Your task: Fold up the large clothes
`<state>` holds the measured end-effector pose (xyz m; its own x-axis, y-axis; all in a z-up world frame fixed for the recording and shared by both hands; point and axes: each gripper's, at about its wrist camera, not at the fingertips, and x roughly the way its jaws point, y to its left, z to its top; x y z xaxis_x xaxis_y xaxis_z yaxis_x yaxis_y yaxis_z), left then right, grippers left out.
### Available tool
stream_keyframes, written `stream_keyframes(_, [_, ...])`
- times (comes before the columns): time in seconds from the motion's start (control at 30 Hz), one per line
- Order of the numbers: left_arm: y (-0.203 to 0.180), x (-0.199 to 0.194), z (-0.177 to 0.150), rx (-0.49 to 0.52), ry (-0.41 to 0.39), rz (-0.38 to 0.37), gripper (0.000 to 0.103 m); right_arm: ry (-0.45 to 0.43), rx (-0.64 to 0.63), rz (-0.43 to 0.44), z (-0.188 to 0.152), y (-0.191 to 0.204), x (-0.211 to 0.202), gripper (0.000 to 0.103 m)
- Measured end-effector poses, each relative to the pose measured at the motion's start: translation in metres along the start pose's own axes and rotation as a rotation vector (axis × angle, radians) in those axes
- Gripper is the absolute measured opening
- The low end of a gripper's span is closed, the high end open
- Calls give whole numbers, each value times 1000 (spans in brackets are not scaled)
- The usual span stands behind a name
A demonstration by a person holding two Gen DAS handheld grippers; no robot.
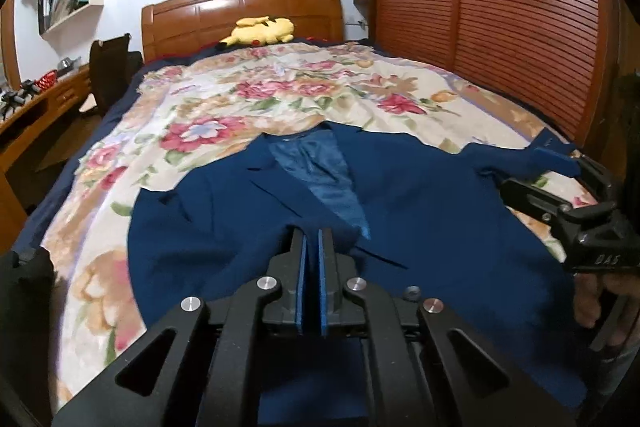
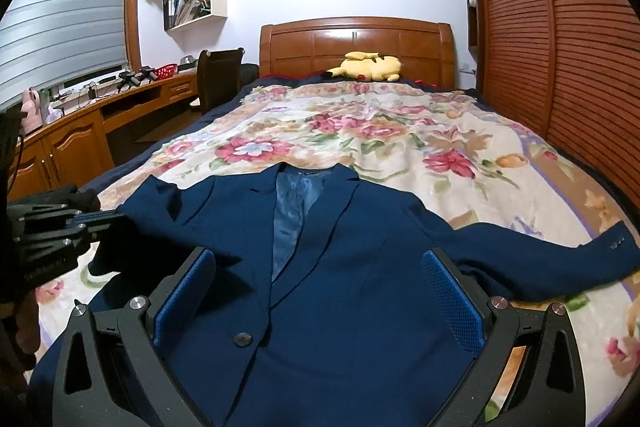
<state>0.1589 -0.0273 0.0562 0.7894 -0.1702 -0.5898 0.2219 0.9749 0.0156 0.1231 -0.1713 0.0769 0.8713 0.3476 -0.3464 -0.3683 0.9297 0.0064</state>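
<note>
Left wrist view: the left gripper (image 1: pixel 312 247) hangs over the blue jacket (image 1: pixel 420 207); its fingers (image 1: pixel 301 283) are nearly closed, nothing between them. The jacket lies face up near the foot edge of the bed (image 1: pixel 240 99).

Right wrist view: the right gripper (image 2: pixel 318 275) has its fingers (image 2: pixel 452 303) spread wide above the jacket (image 2: pixel 340 247), gripping nothing.
</note>
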Motion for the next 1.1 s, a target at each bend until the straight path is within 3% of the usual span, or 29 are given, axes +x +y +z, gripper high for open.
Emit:
stream_keyframes(0.03, [1, 1, 0, 6, -2, 6, 10, 0, 3, 4, 3, -2, 2, 103])
stream_keyframes(0.07, [4, 2, 1, 14, -11, 13, 19, 0, 2, 7, 4, -1, 4, 103])
stream_keyframes(0.1, [7, 3, 3, 23, -23, 24, 34, 0, -2, 9, 4, 1, 4, 103])
stream_keyframes(0.27, [18, 11, 9, 14, -34, 5, 74, 0, -16, 20, 12, -7, 13, 103])
stream_keyframes(0.37, [22, 22, 3, 16, -23, 14, 75, 6, -13, 22, 14, -15, 20, 103])
stream_keyframes(0.57, [36, 51, -22, -21, 95, -1, 75, 11, -6, 19, 17, -17, 19, 103])
stream_keyframes(0.87, [50, 39, -32, -26, 62, 28, 75, 19, -22, 25, 16, -6, 24, 103])
stream_keyframes(1.1, [83, 52, -32, -124, 66, -27, 75, 40, -67, 50, 16, 9, 34, 103])
